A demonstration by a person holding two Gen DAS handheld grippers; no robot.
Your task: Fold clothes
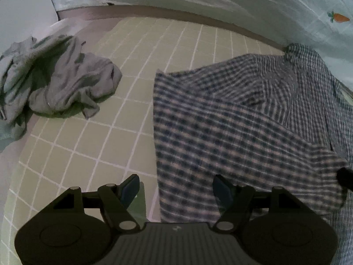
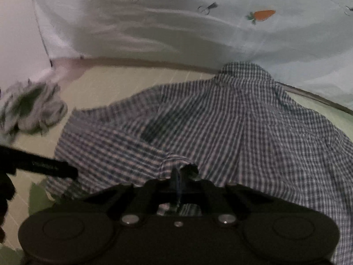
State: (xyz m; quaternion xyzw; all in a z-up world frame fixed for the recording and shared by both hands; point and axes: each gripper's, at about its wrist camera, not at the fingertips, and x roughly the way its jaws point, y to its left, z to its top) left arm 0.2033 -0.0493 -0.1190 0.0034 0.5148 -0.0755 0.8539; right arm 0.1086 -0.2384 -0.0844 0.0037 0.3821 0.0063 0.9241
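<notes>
A blue-and-white checked shirt point(image 1: 242, 121) lies spread on the green gridded mat point(image 1: 110, 150), collar towards the far side. My left gripper point(image 1: 176, 190) hangs open over the shirt's near left edge; the edge runs between its jaws and its right finger is above the cloth. My right gripper point(image 2: 176, 176) is shut on a raised fold of the checked shirt point(image 2: 220, 121) at its near edge. In the left wrist view its dark tip point(image 1: 344, 176) shows at the shirt's lifted right corner. A dark finger of the left gripper point(image 2: 55, 169) shows at the left in the right wrist view.
A crumpled grey garment point(image 1: 55, 84) lies at the mat's far left corner point(image 2: 33, 108). A pale sheet with a carrot print point(image 2: 262, 15) hangs along the far side behind a brown strip point(image 1: 176, 15). Bare mat lies between the two garments.
</notes>
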